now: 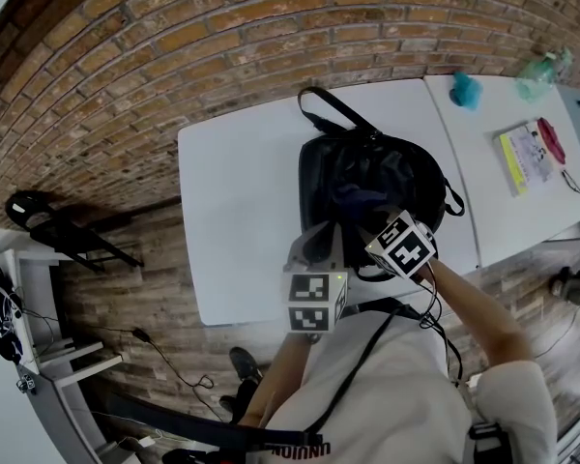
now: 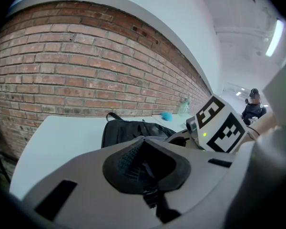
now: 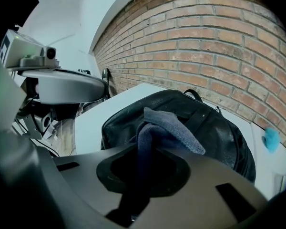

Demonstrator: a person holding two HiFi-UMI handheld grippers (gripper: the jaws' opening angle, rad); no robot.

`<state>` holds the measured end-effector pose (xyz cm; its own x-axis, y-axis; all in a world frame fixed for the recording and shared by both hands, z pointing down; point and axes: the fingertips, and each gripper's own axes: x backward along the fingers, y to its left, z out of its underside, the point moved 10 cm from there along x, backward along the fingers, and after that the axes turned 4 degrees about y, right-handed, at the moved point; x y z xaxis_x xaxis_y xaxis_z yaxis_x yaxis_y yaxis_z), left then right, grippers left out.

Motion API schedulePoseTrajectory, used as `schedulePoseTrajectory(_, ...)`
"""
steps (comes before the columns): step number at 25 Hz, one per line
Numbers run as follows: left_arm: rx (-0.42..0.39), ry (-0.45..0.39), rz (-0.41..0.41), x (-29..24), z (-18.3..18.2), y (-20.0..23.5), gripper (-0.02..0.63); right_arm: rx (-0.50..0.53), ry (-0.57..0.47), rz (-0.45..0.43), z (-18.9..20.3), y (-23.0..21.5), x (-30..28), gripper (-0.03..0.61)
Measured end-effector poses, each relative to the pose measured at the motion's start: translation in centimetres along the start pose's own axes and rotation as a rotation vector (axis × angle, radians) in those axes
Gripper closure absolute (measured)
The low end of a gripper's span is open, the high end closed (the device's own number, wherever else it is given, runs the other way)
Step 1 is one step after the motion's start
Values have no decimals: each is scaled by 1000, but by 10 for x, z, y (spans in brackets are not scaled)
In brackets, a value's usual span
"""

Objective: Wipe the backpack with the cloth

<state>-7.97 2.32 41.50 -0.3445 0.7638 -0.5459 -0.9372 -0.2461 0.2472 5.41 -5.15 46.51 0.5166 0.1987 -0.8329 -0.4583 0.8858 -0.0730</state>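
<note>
A black backpack (image 1: 367, 177) lies flat on the white table (image 1: 242, 220), its top handle toward the brick wall. My right gripper (image 1: 369, 222) hovers over the pack's near part, shut on a dark grey-blue cloth (image 3: 169, 128). The cloth bunches out past the jaws above the backpack (image 3: 224, 132). My left gripper (image 1: 321, 246) sits at the pack's near left corner with its jaws together. In the left gripper view the backpack (image 2: 128, 130) lies just beyond the tips of the left gripper (image 2: 143, 141). I cannot tell whether anything thin is caught there.
A second white table (image 1: 507, 216) adjoins on the right, carrying a teal object (image 1: 465, 90), a pale green bottle (image 1: 543, 69) and a notebook (image 1: 522, 158). The floor is brick. A black stand (image 1: 63, 225) and cables lie at the left. A person (image 2: 252, 109) stands far off.
</note>
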Motion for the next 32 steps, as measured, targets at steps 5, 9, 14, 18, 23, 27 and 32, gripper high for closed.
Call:
schedulePoseTrajectory(5,2,1,0,-1,0,1,609,-3,-1,-12,6,7,4,540)
schedulePoseTrajectory(9,1,1,-1,0,0,2,610,-14,-8,-27,9,13,8,540)
schedulePoseTrajectory(14,1,2,-1,-1,0,2,609,-26,-14,-43,15,18,12,540)
schedulePoseTrajectory(18,2,3,-1,-1,0,1,609,-13,-8,-53,20,22,14,540)
schedulePoseTrajectory(23,4,4,-2,0,1,2,609,-1,12,-90,24,31,16,540)
schedulePoseTrajectory(27,4,2,-5,0,1,2,609,4,24,-104,27,32,14,540)
schedulePoseTrajectory(32,5,-1,-8,1,1,1,609,6,34,-113,27,30,13,540)
